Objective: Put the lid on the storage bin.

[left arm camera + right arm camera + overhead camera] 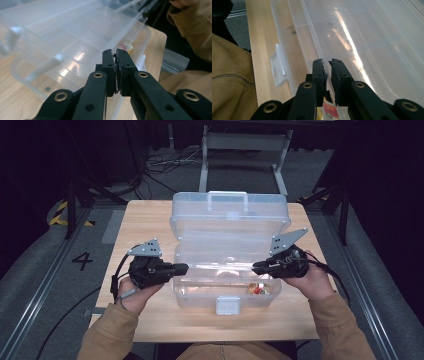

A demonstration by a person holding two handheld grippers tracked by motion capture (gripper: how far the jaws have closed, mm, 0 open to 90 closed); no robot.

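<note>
A clear plastic box (200,301) stands open on the wooden table (145,220), its lid (230,212) leaning back. A clear inner tray (220,256) spans the box's opening. My left gripper (184,267) is at the tray's left end, and in the left gripper view its jaws (115,53) are pressed together on the tray's thin rim (130,27). My right gripper (255,267) is at the tray's right end, with its jaws (327,62) closed to a narrow slit on the rim (312,37). Small red and yellow items (256,290) lie in the box's bottom right corner.
A white latch (228,306) hangs on the box's front wall, also visible in the right gripper view (278,66). The person's tan sleeves (330,320) come in from the near edge. Bare table lies to the left and right of the box. A metal frame (245,150) stands behind the table.
</note>
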